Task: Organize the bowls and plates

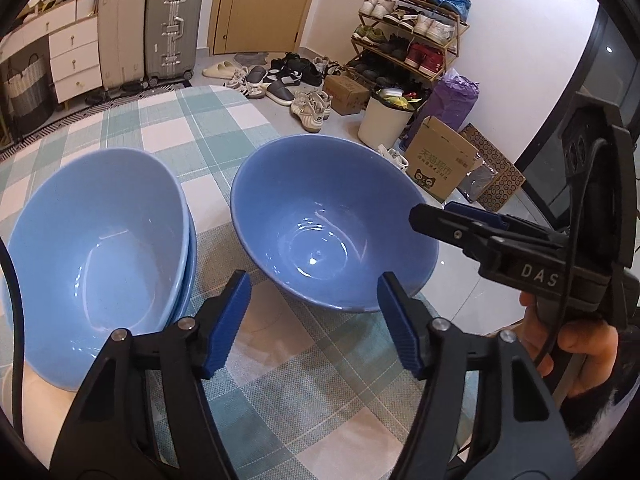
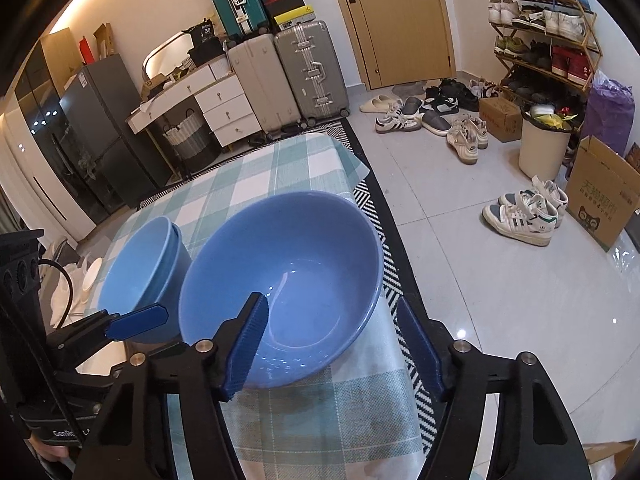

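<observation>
A single blue bowl (image 1: 332,224) stands on the checked tablecloth (image 1: 200,128) near the table's right edge. To its left is a stack of two or three nested blue bowls (image 1: 100,248), tilted. My left gripper (image 1: 314,324) is open and empty, just in front of the single bowl. My right gripper (image 2: 334,344) is open, its left finger over the near rim of the single bowl (image 2: 288,272), its right finger outside the rim. The stack (image 2: 140,268) sits left of it. The right gripper also shows in the left wrist view (image 1: 452,220).
The table edge (image 2: 384,280) drops off right beside the single bowl. On the floor beyond are shoes (image 2: 524,212), a shoe rack (image 2: 540,40), a white bin (image 2: 544,148), cardboard boxes (image 2: 600,196) and suitcases (image 2: 308,72). White items (image 2: 90,276) lie left of the stack.
</observation>
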{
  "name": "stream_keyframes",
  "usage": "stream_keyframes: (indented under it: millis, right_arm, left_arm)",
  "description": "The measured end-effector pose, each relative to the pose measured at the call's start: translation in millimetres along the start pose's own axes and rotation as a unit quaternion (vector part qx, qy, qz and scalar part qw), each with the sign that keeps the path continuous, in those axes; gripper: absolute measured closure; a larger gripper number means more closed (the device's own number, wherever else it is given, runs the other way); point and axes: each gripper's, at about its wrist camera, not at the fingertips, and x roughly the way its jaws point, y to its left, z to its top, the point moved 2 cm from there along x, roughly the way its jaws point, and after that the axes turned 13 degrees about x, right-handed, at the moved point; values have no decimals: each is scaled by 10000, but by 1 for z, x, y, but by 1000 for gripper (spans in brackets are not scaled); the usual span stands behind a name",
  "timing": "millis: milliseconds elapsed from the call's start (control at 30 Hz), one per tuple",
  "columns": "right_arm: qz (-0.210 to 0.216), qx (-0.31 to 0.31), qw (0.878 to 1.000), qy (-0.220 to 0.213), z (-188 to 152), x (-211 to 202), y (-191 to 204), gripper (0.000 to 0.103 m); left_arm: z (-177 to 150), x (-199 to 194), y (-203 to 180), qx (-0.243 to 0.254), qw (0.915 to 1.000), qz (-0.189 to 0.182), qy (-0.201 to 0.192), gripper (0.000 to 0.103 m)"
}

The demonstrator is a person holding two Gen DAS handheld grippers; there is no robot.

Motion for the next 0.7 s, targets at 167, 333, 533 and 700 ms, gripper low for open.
stream_keyframes:
  millis: [167,333,533,700]
  right_arm:
    - [-74,-53,10000,26,0,12,-3,46]
    - [-89,-112,9999,41,-2,20,-4,54]
    - [-144,-69,9999,-4,-3,24,-9,65]
    - [-233,-118,9996,-73,-4,24,-9,72]
  left_arm:
    - [2,10,3,-23,10000,-8,18,46]
    - [2,16,3,-12,10000,82,-5,52]
    - [3,18,9,-56,9998,174,2,63]
    - [2,18,11,-39,9996,268,-1,69]
